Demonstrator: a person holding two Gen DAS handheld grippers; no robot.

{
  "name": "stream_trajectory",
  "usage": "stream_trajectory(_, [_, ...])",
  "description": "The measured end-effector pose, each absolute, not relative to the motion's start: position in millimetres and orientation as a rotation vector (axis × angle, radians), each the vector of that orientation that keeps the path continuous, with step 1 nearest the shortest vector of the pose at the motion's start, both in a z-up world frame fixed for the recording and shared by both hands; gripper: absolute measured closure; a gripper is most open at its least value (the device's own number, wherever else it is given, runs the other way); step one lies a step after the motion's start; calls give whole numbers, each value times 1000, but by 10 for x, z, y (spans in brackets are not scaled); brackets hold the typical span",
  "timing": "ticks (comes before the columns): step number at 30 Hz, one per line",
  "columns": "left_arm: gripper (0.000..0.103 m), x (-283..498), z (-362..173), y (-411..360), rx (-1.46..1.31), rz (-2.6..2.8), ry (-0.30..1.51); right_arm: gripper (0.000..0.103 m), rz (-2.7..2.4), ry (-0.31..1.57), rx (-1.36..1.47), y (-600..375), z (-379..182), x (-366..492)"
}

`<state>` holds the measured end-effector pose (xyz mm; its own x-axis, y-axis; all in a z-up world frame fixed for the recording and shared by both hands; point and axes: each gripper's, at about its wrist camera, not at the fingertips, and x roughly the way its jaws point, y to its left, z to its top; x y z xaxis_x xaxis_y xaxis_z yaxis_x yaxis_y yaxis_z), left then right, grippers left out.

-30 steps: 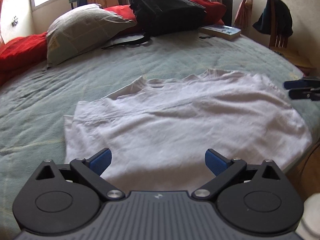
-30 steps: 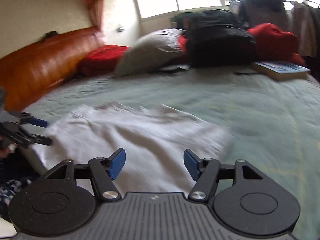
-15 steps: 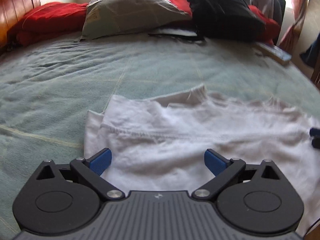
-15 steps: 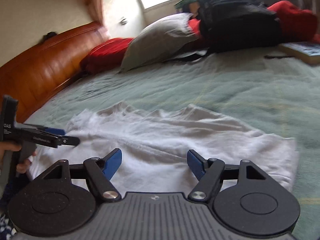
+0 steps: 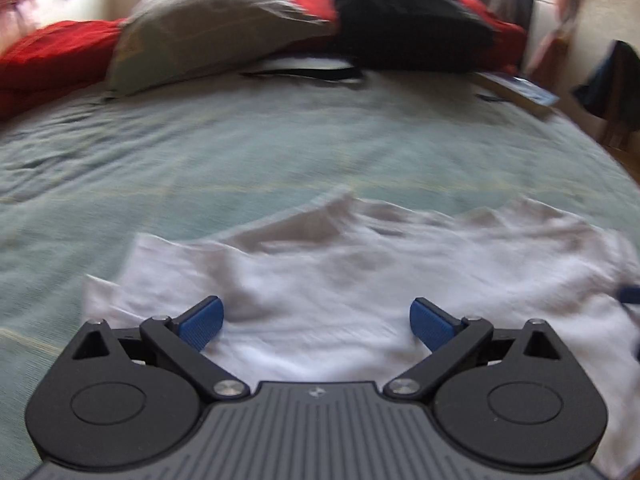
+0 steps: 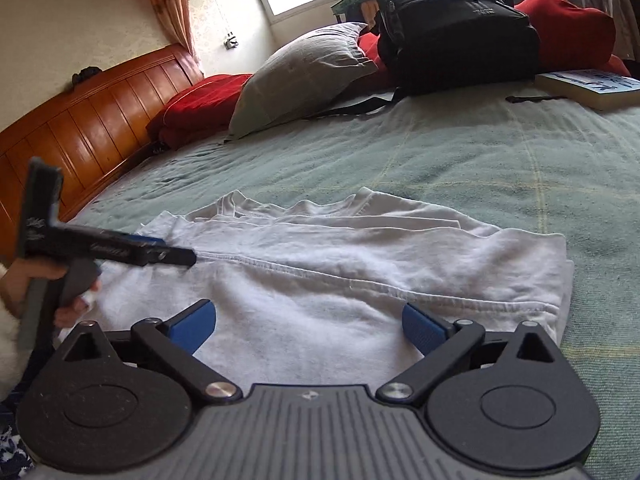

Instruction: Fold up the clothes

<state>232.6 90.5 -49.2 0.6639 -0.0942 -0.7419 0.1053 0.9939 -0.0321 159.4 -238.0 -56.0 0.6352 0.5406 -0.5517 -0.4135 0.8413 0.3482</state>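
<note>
Shirt (image 6: pixel 332 280), white and already doubled over once, lies flat on the green bedspread (image 6: pixel 480 148) close to the near edge of the bed, with its long axis running from 9 o'clock to 3 o'clock across both wrist views. We read a stitched hem crossing it from upper left to lower right in the right wrist view.

We hold the right gripper (image 6: pixel 310 322) over the near part of the cloth. Its jaws have just been opening and now stand wide; nothing is clamped, and the fabric lies below the blue pads. The right-hand end of the shirt sits at about 2 o'clock from these jaws.

We hold the left gripper (image 5: pixel 316 322) likewise wide, above the cloth and pinching nothing. In the right wrist view it enters from 9 o'clock, its tips over the left end of the hem.

We judge each gripper nearer its own end, so the next fold would take both ends together.
</note>
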Motion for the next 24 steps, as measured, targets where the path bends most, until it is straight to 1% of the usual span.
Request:
stream_trajectory(4, [5,2409,-338,1015,-145,-218,825,0,553,693,201,-2385,-571,1590])
stream_trajectory(6, [4,2439,-316,949,-171,-327,825,0,552,695,202,-2383,-574,1596])
stream_trajectory(9, [4,2561,-405,785,-133,-368,842,0,551,702,192,-2363,-570,1602])
stream_trajectory(16, [4,2978,-601,769,-198,-325,861,0,550,710,179,-2346,-585,1608])
stream_trajectory(20, [4,2926,-399,860,-223,-310,849,0,550,713,186,-2354,-587,1619])
stream_trajectory(24, [4,2677,-89,1023,-181,-321,841,0,551,715,182,-2353,-580,1621])
